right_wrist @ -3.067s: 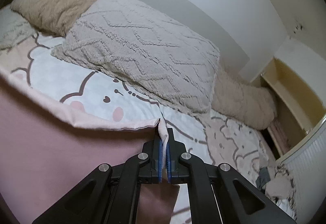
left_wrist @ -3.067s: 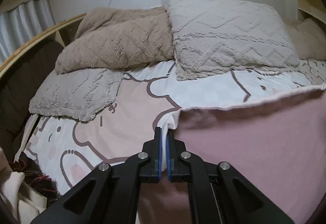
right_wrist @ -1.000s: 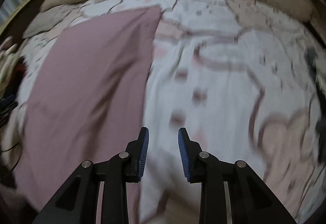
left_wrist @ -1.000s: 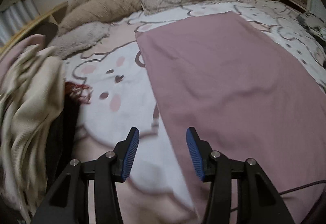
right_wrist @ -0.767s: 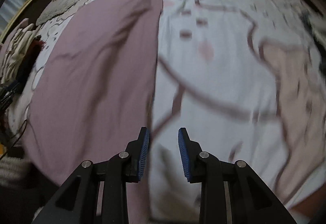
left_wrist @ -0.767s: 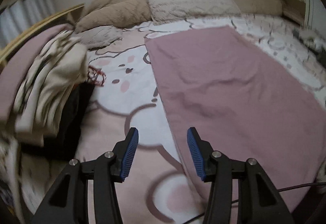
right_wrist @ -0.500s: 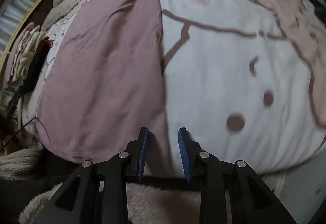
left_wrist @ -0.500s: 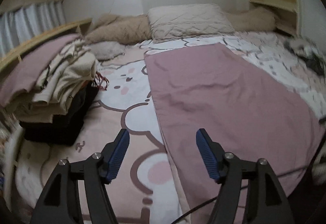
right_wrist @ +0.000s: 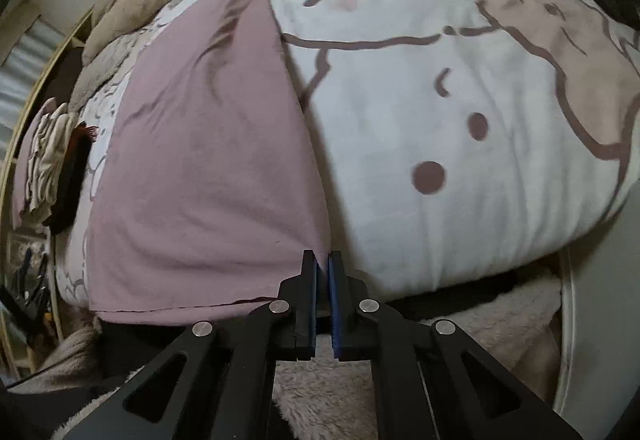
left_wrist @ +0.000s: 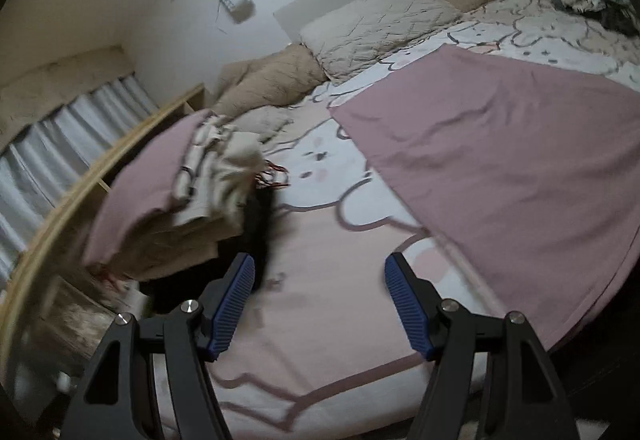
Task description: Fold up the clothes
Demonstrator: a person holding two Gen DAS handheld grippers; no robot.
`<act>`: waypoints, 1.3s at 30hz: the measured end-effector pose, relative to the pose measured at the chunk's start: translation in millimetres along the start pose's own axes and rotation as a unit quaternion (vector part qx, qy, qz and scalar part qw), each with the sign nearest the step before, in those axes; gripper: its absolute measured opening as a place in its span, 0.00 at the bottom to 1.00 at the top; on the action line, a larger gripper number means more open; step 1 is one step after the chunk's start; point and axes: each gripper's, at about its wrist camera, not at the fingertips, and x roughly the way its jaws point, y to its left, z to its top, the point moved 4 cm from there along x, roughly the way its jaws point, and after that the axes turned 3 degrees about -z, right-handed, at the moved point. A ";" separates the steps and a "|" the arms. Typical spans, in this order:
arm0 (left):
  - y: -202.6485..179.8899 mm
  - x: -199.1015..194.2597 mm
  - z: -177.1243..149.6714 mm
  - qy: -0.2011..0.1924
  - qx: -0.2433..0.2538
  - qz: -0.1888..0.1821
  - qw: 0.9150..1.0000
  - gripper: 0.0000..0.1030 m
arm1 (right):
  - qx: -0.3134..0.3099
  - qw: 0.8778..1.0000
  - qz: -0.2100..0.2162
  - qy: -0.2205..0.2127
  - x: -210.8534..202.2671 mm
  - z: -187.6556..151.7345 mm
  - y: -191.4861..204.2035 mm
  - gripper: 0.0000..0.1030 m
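R gripper [right_wrist: 322, 264] fingers pinched on near corner of pink cloth [right_wrist: 208, 160] at bed [right_wrist: 460, 144] edge; L gripper [left_wrist: 319, 300] fingers wide, cloth off to their right

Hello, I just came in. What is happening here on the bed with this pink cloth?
A person is folding clothes with a handheld gripper in each hand. A long pink cloth lies spread flat on the cartoon-print bedcover. The right gripper is nearly shut at the cloth's near right corner, at the foot of the bed. The left gripper is wide open above the bedcover and holds nothing. A stack of folded clothes sits at the left side of the bed.
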 end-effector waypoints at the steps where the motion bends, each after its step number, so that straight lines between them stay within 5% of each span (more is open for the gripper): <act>1: -7.9 -5.0 -3.3 -0.004 0.026 -0.017 1.000 0.66 | -0.003 1.000 -0.007 0.001 2.2 -0.4 0.9 0.05; 5: -59.6 -23.7 -18.5 -0.024 0.143 -0.082 0.986 0.66 | 0.016 1.000 -0.008 0.006 9.5 -0.1 4.4 0.05; 10: -130.6 -34.6 -42.1 -0.036 0.271 -0.160 0.948 0.65 | 0.033 0.999 0.018 -0.007 -0.5 9.1 9.0 0.05; 21: -176.3 -8.5 -39.0 -0.029 0.336 -0.192 0.921 0.65 | 0.027 0.998 0.041 -0.026 -14.7 34.7 31.1 0.05; 22: -179.2 -5.4 -38.1 -0.028 0.342 -0.192 0.920 0.53 | 0.026 0.998 0.040 -0.026 -15.4 36.7 30.6 0.05; 23: -180.3 -1.4 -36.7 -0.020 0.344 -0.194 0.918 0.29 | 0.025 0.999 0.040 -0.026 -16.2 38.8 30.0 0.05; 26: -169.1 6.2 -25.7 0.008 0.310 -0.221 0.925 0.16 | 0.022 0.999 0.041 -0.027 -19.1 46.3 29.4 0.05; 31: -141.1 24.3 14.2 0.055 0.158 -0.291 0.942 0.15 | -0.008 0.999 0.007 -0.043 -18.8 59.4 32.7 0.05; 34: -129.7 50.6 33.2 0.096 0.072 -0.325 0.938 0.15 | -0.036 0.997 -0.028 -0.059 -16.8 66.8 35.2 0.06; 37: -127.9 66.0 40.8 0.111 0.048 -0.340 0.933 0.15 | -0.063 0.993 -0.062 -0.075 -15.0 74.3 37.8 0.07; 39: -131.2 69.9 40.9 0.118 0.055 -0.346 0.929 0.15 | -0.082 0.989 -0.085 -0.085 -13.9 79.3 39.6 0.24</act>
